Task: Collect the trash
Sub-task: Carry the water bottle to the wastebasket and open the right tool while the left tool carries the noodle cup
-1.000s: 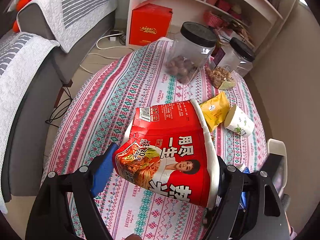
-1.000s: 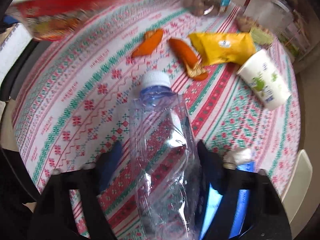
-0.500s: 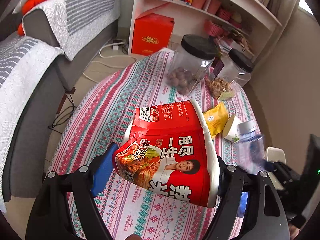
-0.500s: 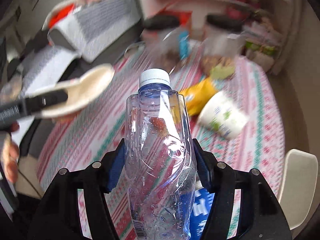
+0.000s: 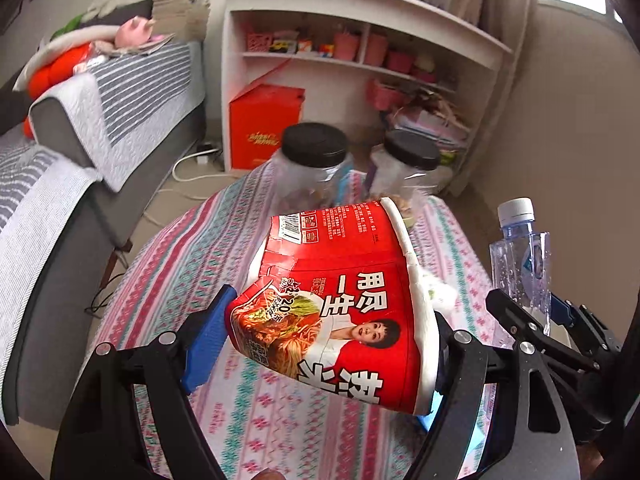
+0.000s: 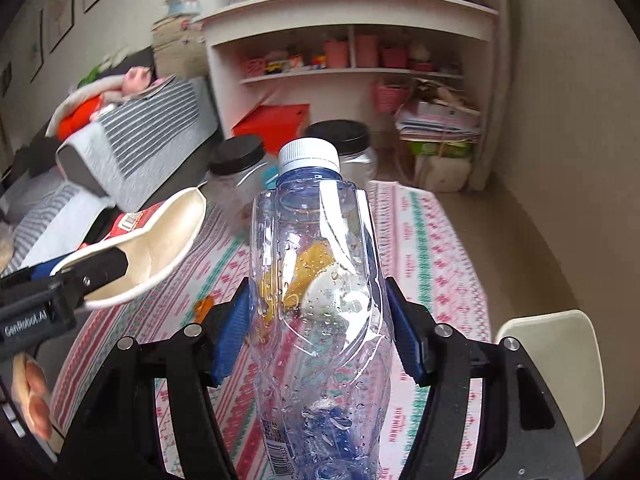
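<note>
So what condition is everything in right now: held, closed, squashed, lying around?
Instant noodle cup: empty, on its side, clamped in the left tongs, off the table.
Plastic water bottle: capped, crumpled, droplets inside, clamped in the right tongs, lifted.
Two clear jars: upright on the table, black lids on.
Yellow snack wrapper: lying on the tablecloth, seen through the bottle.

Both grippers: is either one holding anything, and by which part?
Left gripper clamps the red noodle cup end to end, base against one pad, rim against the other. Right gripper squeezes the clear bottle across its middle, cap pointing away.
</note>
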